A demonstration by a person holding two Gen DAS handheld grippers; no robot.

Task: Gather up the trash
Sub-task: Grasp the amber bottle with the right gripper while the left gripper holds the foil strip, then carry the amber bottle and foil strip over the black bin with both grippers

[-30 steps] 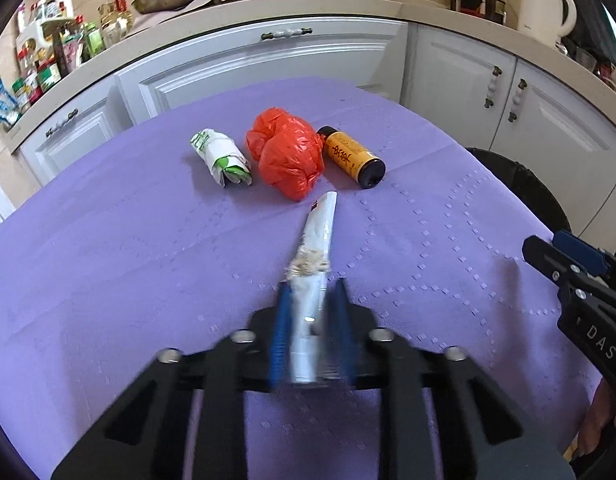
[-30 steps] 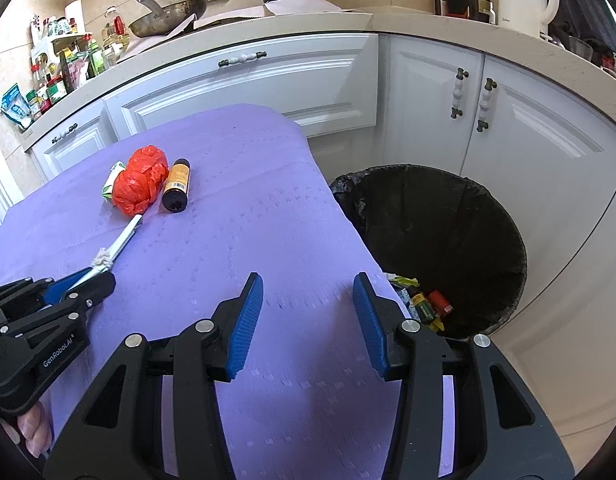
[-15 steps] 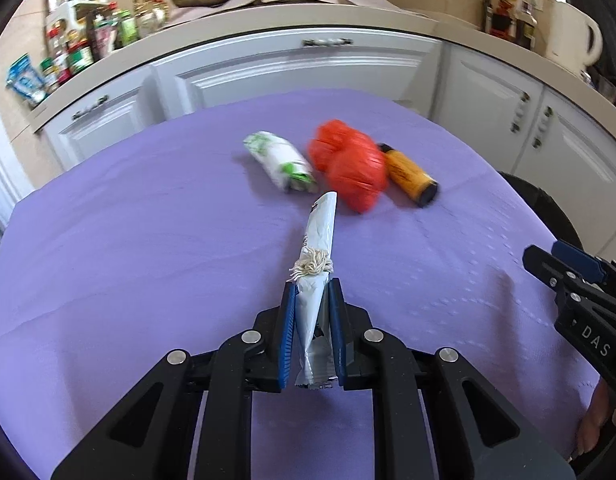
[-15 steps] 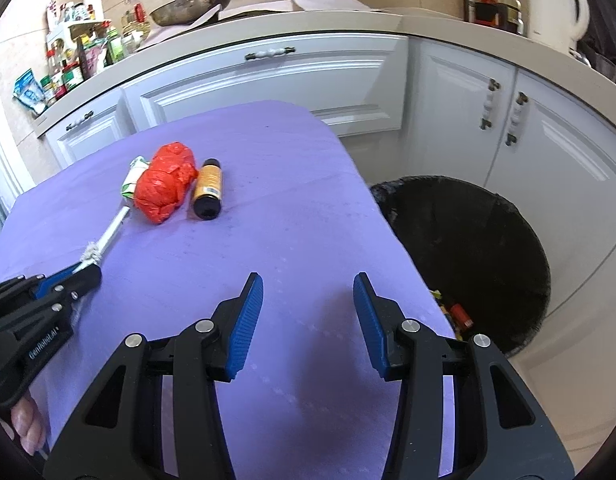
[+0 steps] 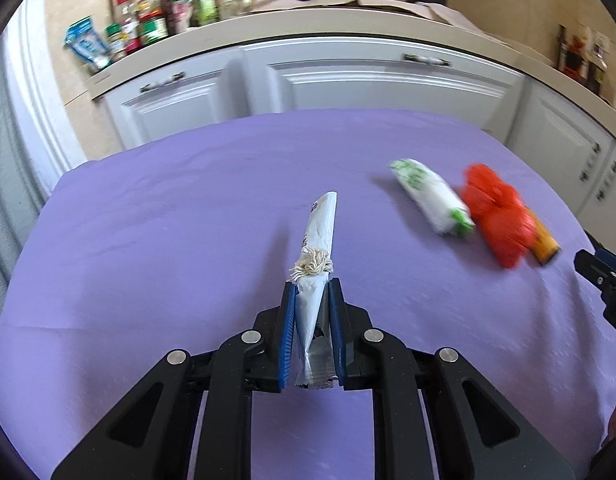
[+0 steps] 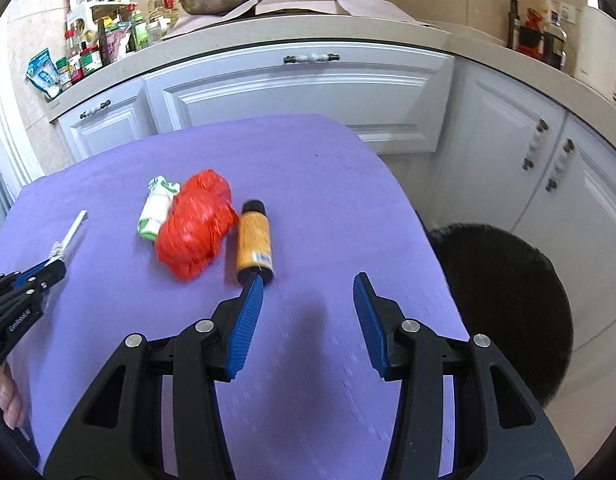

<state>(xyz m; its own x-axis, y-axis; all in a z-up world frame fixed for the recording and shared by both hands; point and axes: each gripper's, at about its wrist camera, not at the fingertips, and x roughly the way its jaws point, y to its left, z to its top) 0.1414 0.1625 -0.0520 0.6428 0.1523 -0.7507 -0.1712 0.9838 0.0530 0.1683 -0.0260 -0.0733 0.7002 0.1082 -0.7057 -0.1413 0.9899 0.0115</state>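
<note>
Trash wrapper [image 5: 318, 240] pinched between left hand-held gripper [image 5: 312, 300] pads; right hand-held gripper [image 6: 308, 286] spread, empty

I see a plain violet cloth [image 6: 308, 168] faintly embossed with dotted lines, a crumpled bright red plastic bag [image 6: 196, 228], a white rolled wrapper printed with green [image 6: 156, 208], an orange cylindrical bottle with black ends [image 6: 254, 242], a pale silver-white foil tube tied with beige string [image 5: 318, 248], blue ribbed pads [image 6: 244, 320] on black arms, a black-lined bin [image 6: 504, 304], white cabinets [image 6: 292, 92]
</note>
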